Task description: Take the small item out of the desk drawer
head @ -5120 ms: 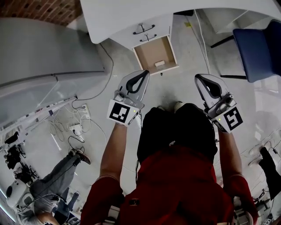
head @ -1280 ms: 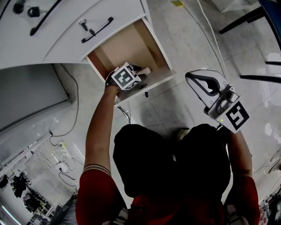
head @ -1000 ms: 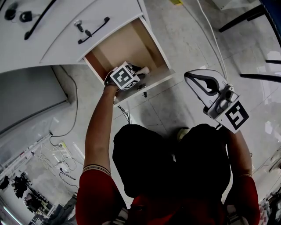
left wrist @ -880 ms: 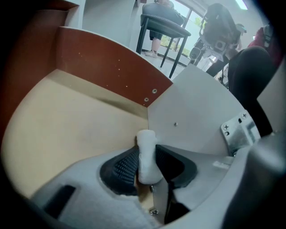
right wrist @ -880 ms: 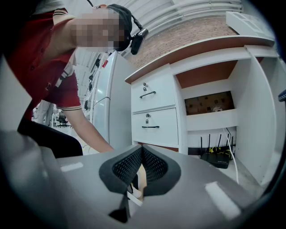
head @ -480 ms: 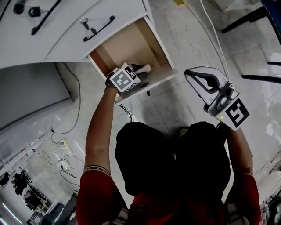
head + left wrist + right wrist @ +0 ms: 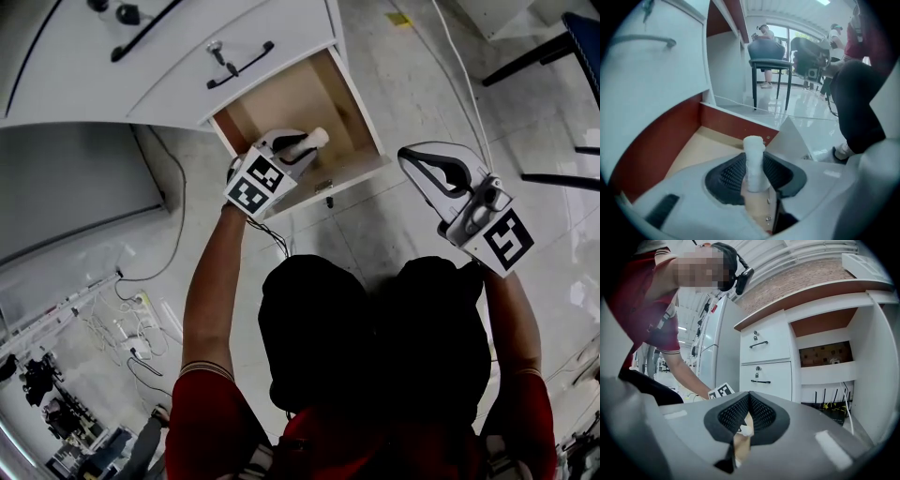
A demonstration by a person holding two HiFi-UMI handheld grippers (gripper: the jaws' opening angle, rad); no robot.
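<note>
The left gripper (image 7: 754, 163), clamped on the small white cylinder (image 7: 753, 152), has lifted it off the drawer (image 7: 292, 99) floor by the front edge, so it is nearly out; the right gripper (image 7: 749, 397) is closed and empty.

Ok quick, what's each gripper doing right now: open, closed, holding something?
Left gripper: closed on the small white item, above the open drawer.
Right gripper: closed, holding nothing.

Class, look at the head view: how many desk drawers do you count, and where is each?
3. The top drawer and middle drawer are closed, stacked above the open bottom drawer. Others may lie out of frame.
</note>
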